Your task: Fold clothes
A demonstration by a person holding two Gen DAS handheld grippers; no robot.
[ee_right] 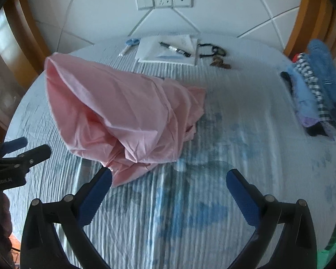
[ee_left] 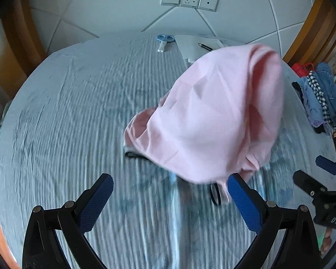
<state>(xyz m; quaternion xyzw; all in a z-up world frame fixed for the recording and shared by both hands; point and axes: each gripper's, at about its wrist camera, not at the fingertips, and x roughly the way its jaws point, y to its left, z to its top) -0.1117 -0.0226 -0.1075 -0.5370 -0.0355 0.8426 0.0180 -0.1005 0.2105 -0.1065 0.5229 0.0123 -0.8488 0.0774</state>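
Note:
A crumpled pink garment [ee_left: 215, 116] lies in a heap on the striped bedsheet [ee_left: 78, 116]; it also shows in the right wrist view [ee_right: 123, 114], left of centre. My left gripper [ee_left: 170, 186] is open and empty, with the garment's near edge just ahead of its right finger. My right gripper [ee_right: 169, 179] is open and empty, with the garment's near edge by its left finger. Each gripper shows at the edge of the other's view, the right one [ee_left: 318, 174] and the left one [ee_right: 22, 150].
A pile of folded clothes [ee_right: 318, 92] lies at the bed's right edge. Papers with a pen [ee_right: 168, 49], blue scissors [ee_right: 128, 44], glasses [ee_right: 212, 49] and keys lie near the white headboard [ee_right: 168, 15].

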